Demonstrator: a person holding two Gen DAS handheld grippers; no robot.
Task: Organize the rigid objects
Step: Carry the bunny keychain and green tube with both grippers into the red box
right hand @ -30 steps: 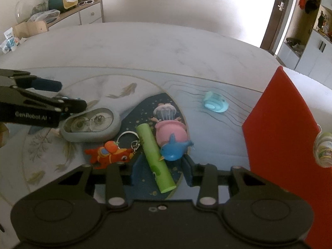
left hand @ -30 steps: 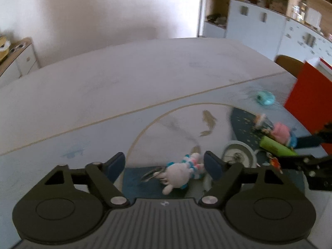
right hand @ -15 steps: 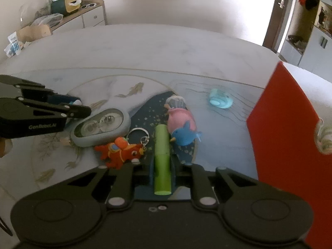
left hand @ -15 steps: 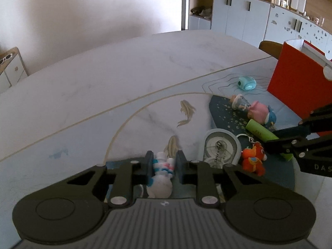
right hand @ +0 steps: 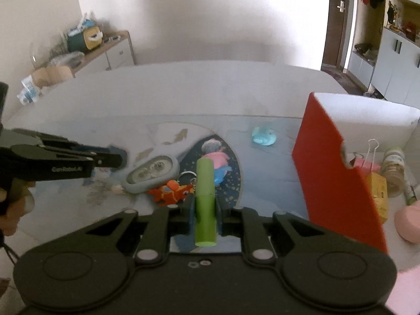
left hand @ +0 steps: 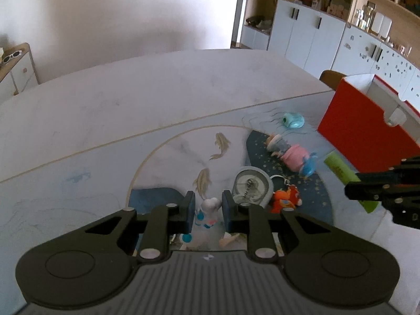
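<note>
My left gripper (left hand: pixel 208 210) is shut on a white bunny toy (left hand: pixel 207 211) with blue and pink stripes, held just above the mat. My right gripper (right hand: pixel 204 211) is shut on a green cylinder (right hand: pixel 205 199) and holds it lifted, pointing forward; the cylinder also shows in the left wrist view (left hand: pixel 349 181). On the mat lie a grey oval case (right hand: pixel 152 174), an orange fish keychain (right hand: pixel 170 193), a pink pig figure with a blue toy (right hand: pixel 216 162) and a light blue shell-shaped toy (right hand: pixel 263 136). A red box (right hand: pixel 338 178) stands at the right.
The red box (left hand: pixel 367 134) is open on top and holds a binder clip, a yellow item and a jar (right hand: pixel 393 168). A pink object (right hand: pixel 408 223) lies at the far right. The white table (left hand: pixel 157 92) stretches behind the patterned mat. Cabinets stand along the walls.
Both grippers closed, the left on the bunny toy and the right on the green cylinder. Both have since risen from the mat with their objects.
</note>
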